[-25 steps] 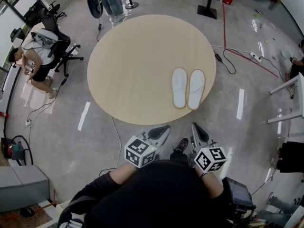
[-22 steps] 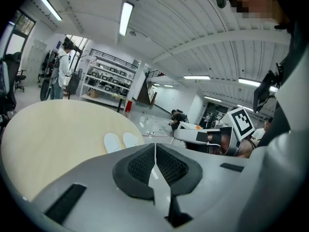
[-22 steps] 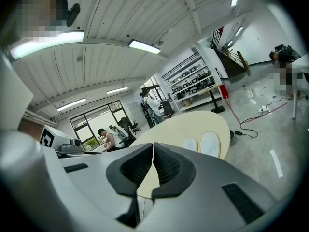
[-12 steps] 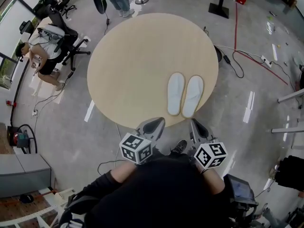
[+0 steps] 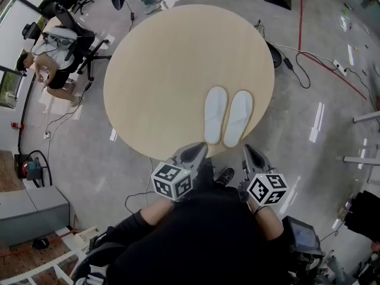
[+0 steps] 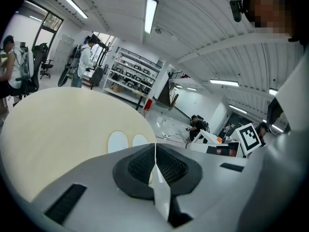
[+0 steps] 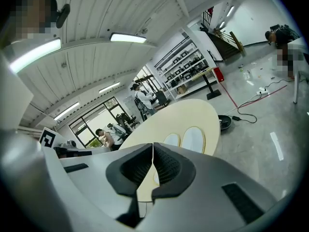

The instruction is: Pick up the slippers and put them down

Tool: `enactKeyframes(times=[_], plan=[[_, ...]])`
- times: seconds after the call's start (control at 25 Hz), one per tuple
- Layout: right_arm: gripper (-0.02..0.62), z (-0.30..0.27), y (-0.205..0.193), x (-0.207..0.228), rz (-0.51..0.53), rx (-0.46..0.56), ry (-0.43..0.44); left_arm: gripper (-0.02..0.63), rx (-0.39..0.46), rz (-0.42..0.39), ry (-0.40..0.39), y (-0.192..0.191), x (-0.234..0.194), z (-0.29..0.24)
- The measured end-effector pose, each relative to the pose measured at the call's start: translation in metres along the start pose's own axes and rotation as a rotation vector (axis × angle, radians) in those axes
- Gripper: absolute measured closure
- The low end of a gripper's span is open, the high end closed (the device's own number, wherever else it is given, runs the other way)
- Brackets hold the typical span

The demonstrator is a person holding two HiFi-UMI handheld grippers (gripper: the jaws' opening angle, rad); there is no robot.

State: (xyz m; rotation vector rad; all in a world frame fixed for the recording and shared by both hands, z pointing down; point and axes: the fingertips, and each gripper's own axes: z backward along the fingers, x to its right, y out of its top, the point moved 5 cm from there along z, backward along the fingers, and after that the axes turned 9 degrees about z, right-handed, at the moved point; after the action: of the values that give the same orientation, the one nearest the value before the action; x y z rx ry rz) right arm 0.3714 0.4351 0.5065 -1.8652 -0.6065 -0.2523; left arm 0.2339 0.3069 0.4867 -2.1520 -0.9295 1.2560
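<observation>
Two white slippers (image 5: 215,114) lie side by side on round table (image 5: 160,70), near edge facing you. Likely light, soft, floppy (soles look thin): you pinch heel rim. Left gripper (image 5: 195,152), right gripper (image 5: 250,154) both closed, empty.

A person (image 5: 40,71) sits by an office chair (image 5: 78,37) left of the round table (image 5: 166,70).

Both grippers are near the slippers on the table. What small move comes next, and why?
Probably open the jaws while reaching forward: left gripper and right gripper are both shut and empty, short of the slippers lying side by side on the table.
</observation>
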Motion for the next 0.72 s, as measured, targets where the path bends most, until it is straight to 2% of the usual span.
enactKeyframes(times=[0.24, 0.44, 0.56, 0.6, 0.68, 0.72], plan=[[0.578, -0.027, 0.009, 0.033, -0.015, -0.043, -0.072, 0.581, -0.071, 0.0, 0.017, 0.018, -0.025, -0.048], [0.577, -0.057, 0.006, 0.053, -0.049, -0.113, -0.116, 0.58, -0.161, 0.081, -0.027, 0.024, -0.047, -0.09], [0.575, -0.074, 0.003, 0.07, -0.046, -0.153, -0.164, 0.578, -0.201, 0.078, -0.014, 0.027, -0.06, -0.115], [0.574, -0.081, 0.001, 0.075, -0.046, -0.166, -0.178, 0.564, -0.212, 0.075, -0.006, 0.028, -0.067, -0.124], [0.538, -0.094, -0.004, 0.085, -0.044, -0.194, -0.197, 0.441, -0.24, 0.078, 0.007, 0.027, -0.08, -0.139], [0.514, -0.101, -0.006, 0.089, -0.041, -0.209, -0.204, 0.427, -0.256, 0.081, 0.012, 0.026, -0.085, -0.146]])
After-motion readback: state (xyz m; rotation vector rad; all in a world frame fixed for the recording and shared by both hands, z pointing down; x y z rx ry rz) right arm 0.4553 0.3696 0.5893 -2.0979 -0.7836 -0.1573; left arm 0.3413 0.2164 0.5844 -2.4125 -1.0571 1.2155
